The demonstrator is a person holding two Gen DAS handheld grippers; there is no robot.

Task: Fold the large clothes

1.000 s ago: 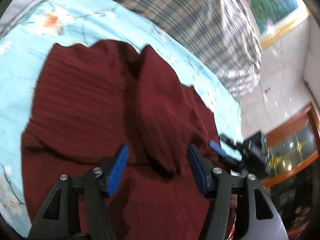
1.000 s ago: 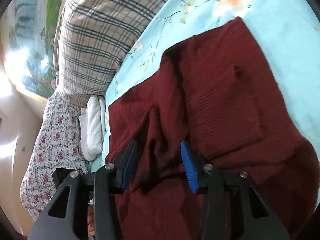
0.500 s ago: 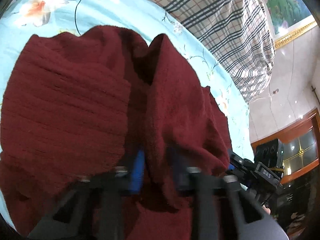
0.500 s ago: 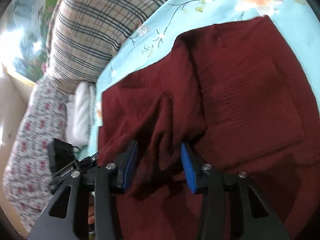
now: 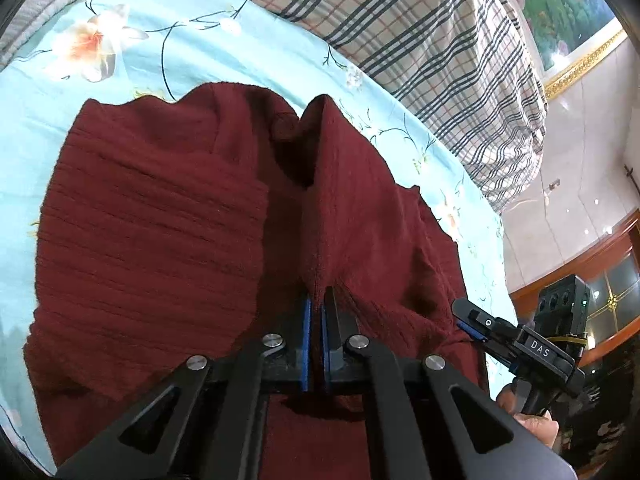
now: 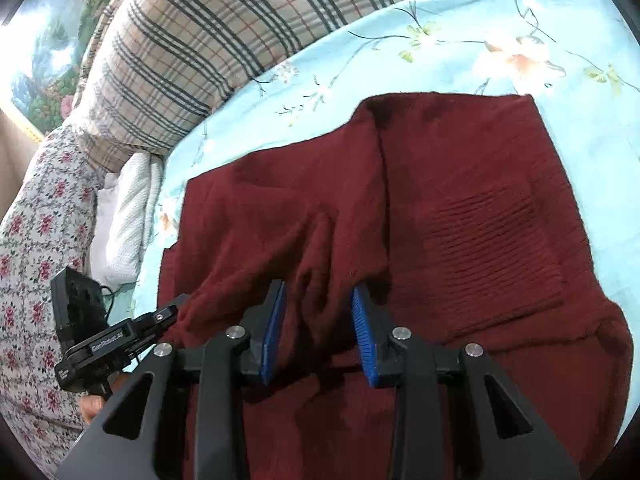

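A dark red knit sweater lies on a light blue floral bedsheet, with a raised fold running down its middle. My left gripper is shut on that fold near the sweater's near edge. In the right wrist view the same sweater shows, with a bunched part of it between the blue pads of my right gripper, whose jaws stand apart. The right gripper also shows in the left wrist view at the sweater's right edge. The left gripper shows in the right wrist view at the sweater's left edge.
A plaid quilt lies bunched along the far side of the bed, also in the right wrist view. A white knit cloth and a floral fabric lie at the left. A wooden cabinet stands beyond the bed.
My left gripper has moved onto the middle fold and shut on it; it was open a second ago. My right gripper stays open around the bunched cloth.
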